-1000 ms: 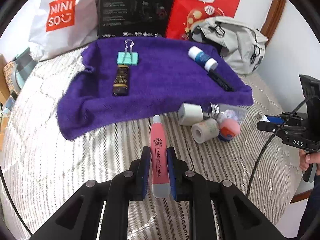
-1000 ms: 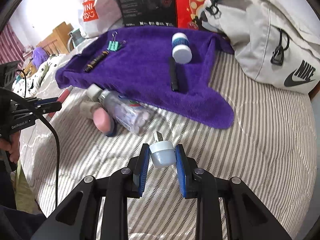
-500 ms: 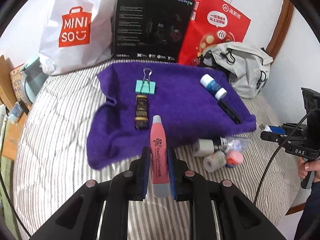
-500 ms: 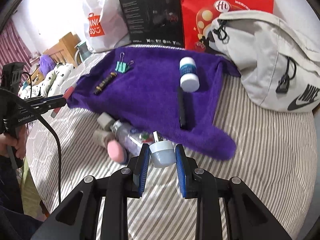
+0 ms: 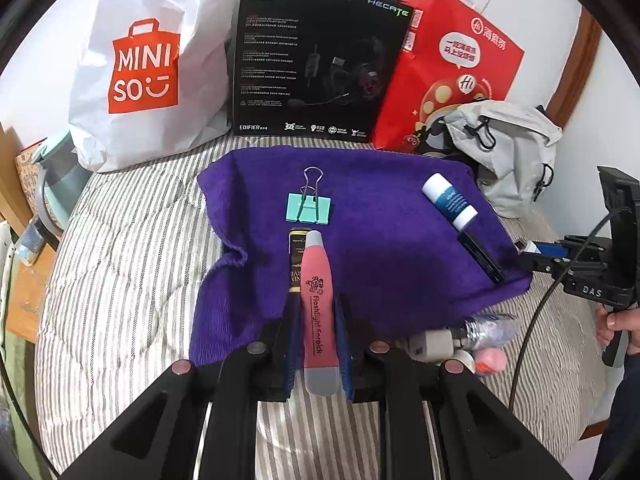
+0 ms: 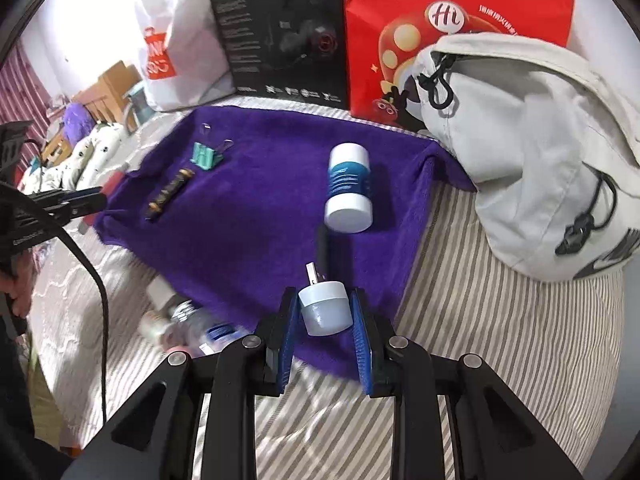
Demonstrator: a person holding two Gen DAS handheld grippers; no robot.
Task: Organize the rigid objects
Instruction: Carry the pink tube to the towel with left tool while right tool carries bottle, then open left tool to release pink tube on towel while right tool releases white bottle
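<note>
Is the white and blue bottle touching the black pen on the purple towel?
Cannot tell. In the left wrist view the bottle and pen meet end to end; the right wrist view is blurred there.

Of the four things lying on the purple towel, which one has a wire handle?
The mint-green binder clip on the purple towel: silver wire loops rise from it. The gold-black tube, white-capped blue bottle and black pen have none.

The white bag [image 5: 152,68] at the bed's far edge reads "MINISO"; the black box [image 5: 316,64] beside it shows "G2", "HECATE" and "EDIFIER". The red bag [image 5: 452,72] carries "Hi" under Chinese characters I cannot read, the pink tool [image 5: 318,312] reads "Flashlight Earpick", and the other handheld rig [image 5: 592,276] is marked "DAS".
</note>
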